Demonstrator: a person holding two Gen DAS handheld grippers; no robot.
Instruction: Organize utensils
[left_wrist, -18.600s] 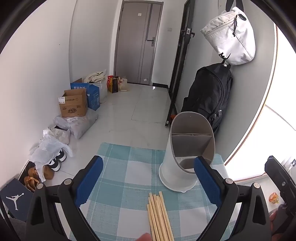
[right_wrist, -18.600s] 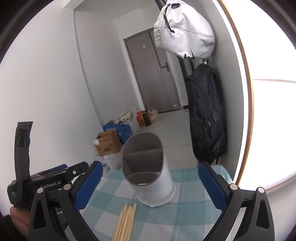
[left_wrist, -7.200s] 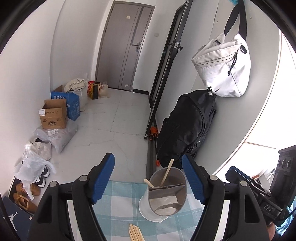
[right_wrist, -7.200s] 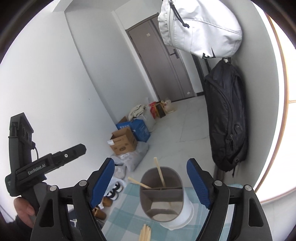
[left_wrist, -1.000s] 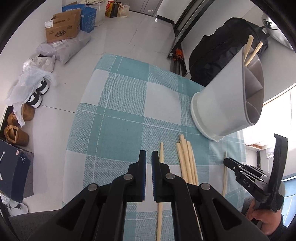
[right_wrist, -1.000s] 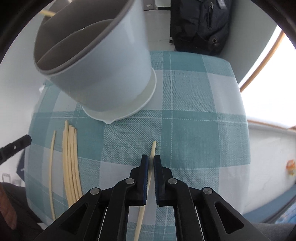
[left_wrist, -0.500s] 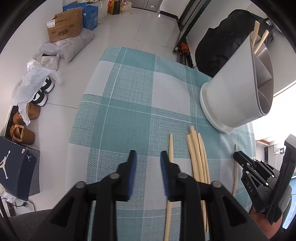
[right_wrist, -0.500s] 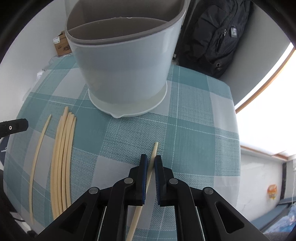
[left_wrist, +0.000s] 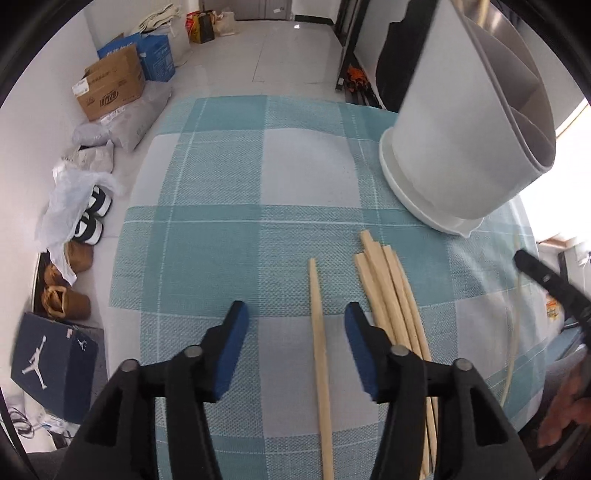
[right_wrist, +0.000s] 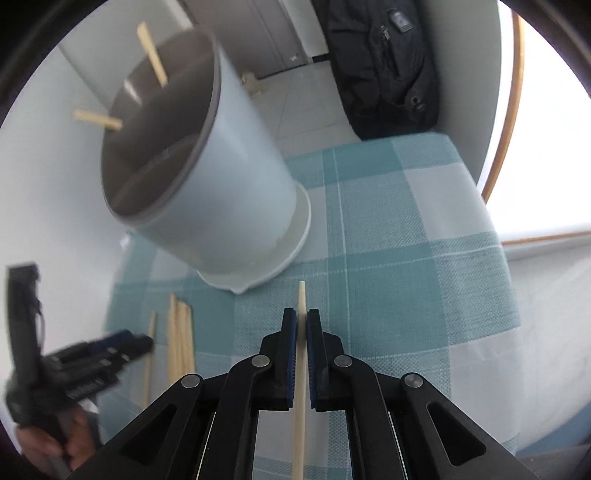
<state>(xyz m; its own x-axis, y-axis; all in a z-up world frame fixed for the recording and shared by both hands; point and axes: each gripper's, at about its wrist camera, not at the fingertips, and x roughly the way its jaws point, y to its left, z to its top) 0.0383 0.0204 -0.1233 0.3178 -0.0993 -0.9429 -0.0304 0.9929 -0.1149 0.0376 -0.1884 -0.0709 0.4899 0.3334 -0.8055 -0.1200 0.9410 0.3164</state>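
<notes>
Jaws of the right gripper (right_wrist: 302, 323) are clamping 1 chopstick (right_wrist: 300, 387), its tip poking out just ahead of them toward the holder (right_wrist: 207, 177). Jaws of the left gripper (left_wrist: 293, 332) have just been opening and are standing apart around a single chopstick (left_wrist: 319, 350) lying on the checked cloth (left_wrist: 207, 240), pads not touching it. 2 chopsticks (right_wrist: 151, 61) are sitting in the holder already; the bundle (left_wrist: 391, 291) just right of the left jaws is waiting, so the job looks under halfway

A: How many chopsticks (left_wrist: 318, 332) lie on the cloth?
B: One alone, a bundle (left_wrist: 389, 295) of about four beside it.
A: In the holder (right_wrist: 207, 177)?
B: Two chopstick ends (right_wrist: 152, 54) show.
</notes>
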